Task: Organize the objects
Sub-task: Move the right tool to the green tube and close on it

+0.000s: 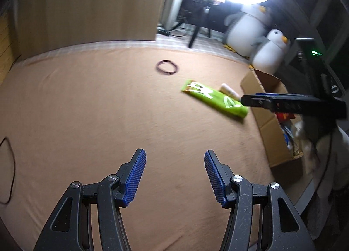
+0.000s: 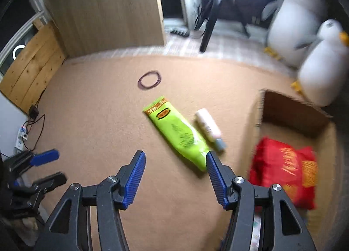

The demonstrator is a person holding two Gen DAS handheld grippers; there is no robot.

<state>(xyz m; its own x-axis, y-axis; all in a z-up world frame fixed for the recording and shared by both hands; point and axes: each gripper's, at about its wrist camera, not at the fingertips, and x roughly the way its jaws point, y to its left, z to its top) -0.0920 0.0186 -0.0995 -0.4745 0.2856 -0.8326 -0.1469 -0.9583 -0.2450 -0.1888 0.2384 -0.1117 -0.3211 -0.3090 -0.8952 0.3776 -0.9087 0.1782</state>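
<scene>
- Cardboard box (image 2: 283, 107) sat at the right edge of the tan-covered surface (image 2: 98, 109), red snack bag (image 2: 283, 170) already inside.
- Green pouch (image 2: 176, 133) lay beside the box, white bottle (image 2: 207, 125) touching it.
- Right gripper (image 2: 175, 160) fingers apart, empty; best centred over the pouch's width.
- Left gripper (image 1: 175, 158) fingers apart, empty.

In the right wrist view, a pouch (image 2: 178, 133) lies mid-frame on the surface (image 2: 98, 120), a bottle (image 2: 208, 126) just right of it, a ring (image 2: 149, 79) above, a box (image 2: 294, 109) holding a bag (image 2: 283, 170) at right.
</scene>
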